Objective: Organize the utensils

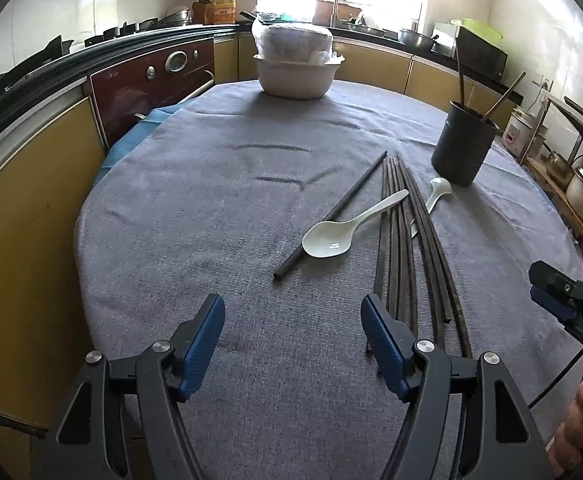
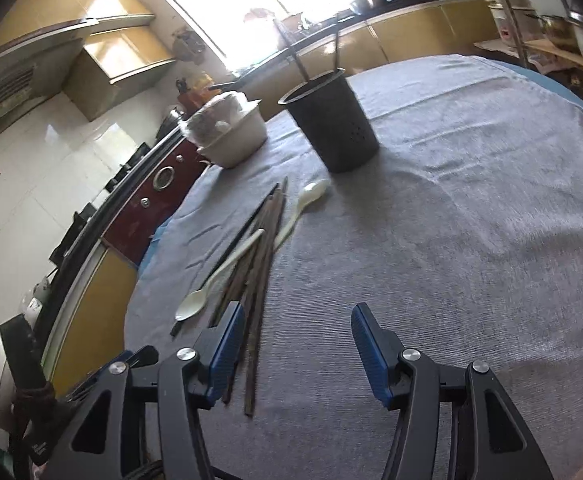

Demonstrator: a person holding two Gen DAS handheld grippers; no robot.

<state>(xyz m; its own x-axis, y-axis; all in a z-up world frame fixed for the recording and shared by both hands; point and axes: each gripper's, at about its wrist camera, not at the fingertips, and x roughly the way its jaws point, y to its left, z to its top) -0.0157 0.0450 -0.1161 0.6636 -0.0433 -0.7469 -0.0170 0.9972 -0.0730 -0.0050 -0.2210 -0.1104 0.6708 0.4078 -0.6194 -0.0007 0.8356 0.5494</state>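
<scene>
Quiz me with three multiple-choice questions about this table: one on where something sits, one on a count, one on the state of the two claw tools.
1. Where does the dark utensil holder stand?
A. upright on the grey cloth, beyond the loose chopsticks
B. inside the white bowl
C. on the stove

2. How many white spoons lie on the cloth?
A. none
B. two
C. five

3. How do the two grippers stand?
A. both clamped on chopsticks
B. one holds a spoon
C. both open, holding nothing

Answers: 1 A, it stands on the cloth past the chopsticks. 2 B, the near spoon and far spoon. 3 C, the left gripper and right gripper show wide, empty gaps.
</scene>
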